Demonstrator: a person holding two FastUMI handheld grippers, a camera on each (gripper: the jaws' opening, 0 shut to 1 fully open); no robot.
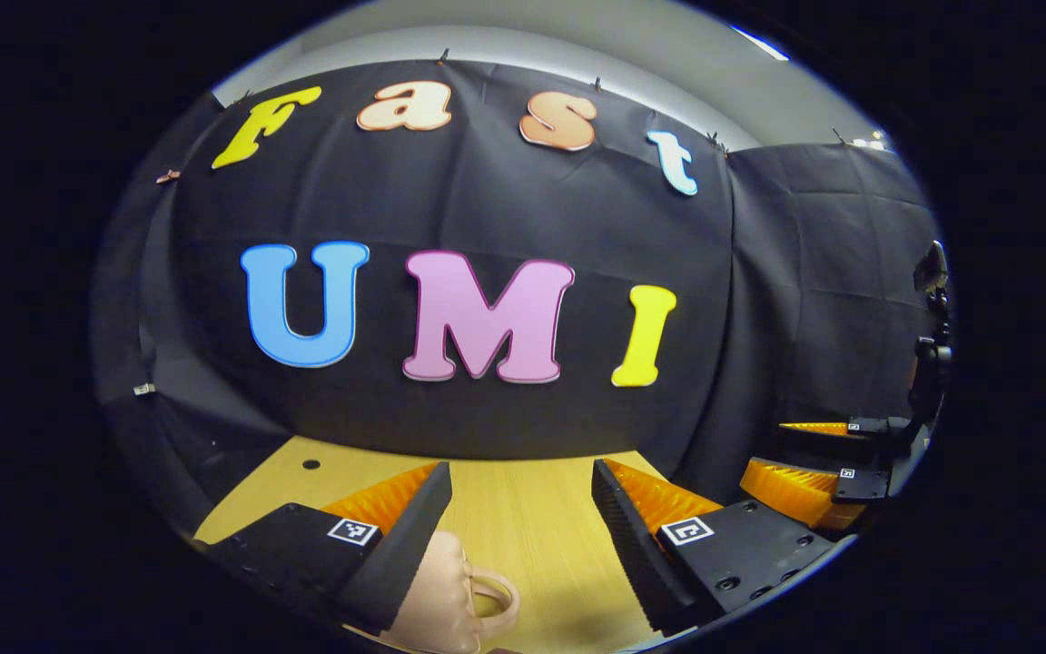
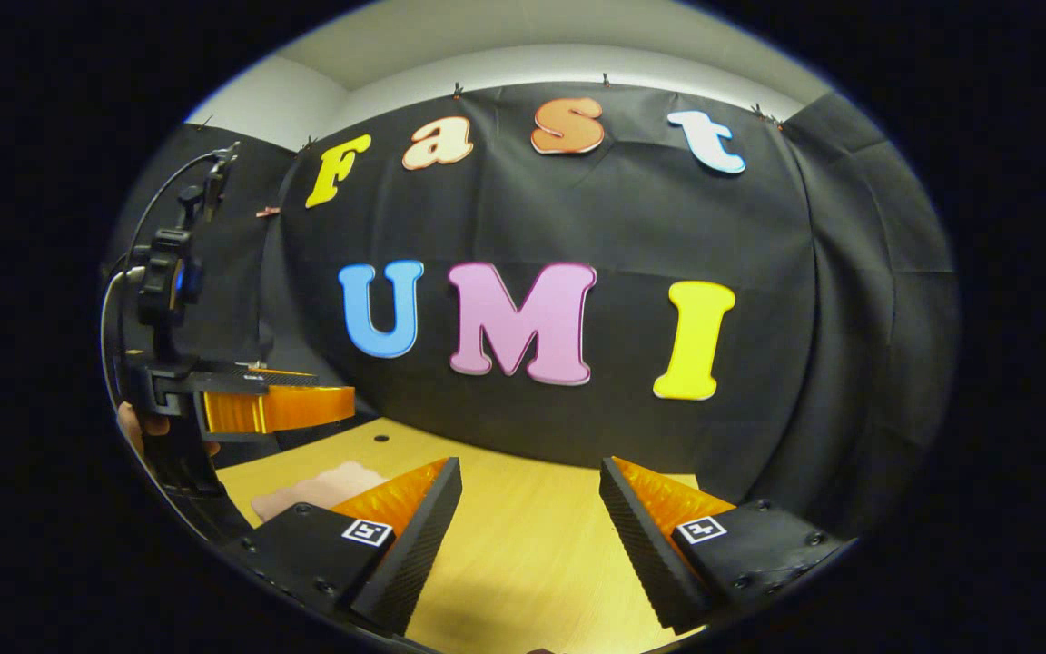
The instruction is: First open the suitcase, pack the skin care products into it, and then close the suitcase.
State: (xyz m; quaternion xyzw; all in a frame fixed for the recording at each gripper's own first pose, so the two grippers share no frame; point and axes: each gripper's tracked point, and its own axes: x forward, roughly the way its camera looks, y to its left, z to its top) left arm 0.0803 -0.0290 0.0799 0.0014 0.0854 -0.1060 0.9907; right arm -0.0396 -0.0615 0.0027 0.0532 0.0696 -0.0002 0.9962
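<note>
Black cloth (image 1: 505,200) hangs as the booth's far wall, with a pale wall and ceiling (image 2: 523,54) showing above its top edge. Below it runs a light wooden table (image 1: 523,518), with a small dark hole (image 1: 310,464) near its far left part.

On that table, at the near edge of the left gripper view, sits the pale pink suitcase (image 1: 437,590), its loop handle (image 1: 498,595) facing right. It lies just under the left finger of the left gripper (image 1: 521,531), whose two black fingers with orange ribbed backs stand wide apart and hold nothing. From the right gripper view the same pink case (image 2: 319,486) shows on the left, partly behind that gripper's left finger.

Right gripper (image 2: 530,536) likewise has its fingers spread wide over bare wood, gripping nothing. It also appears at the right of the left gripper view (image 1: 814,463), and the left gripper appears at the left of the right gripper view (image 2: 278,400), held by a hand (image 2: 137,427).

Small square black-and-white markers (image 1: 686,530) sit on each finger base; they carry no readable writing.
</note>
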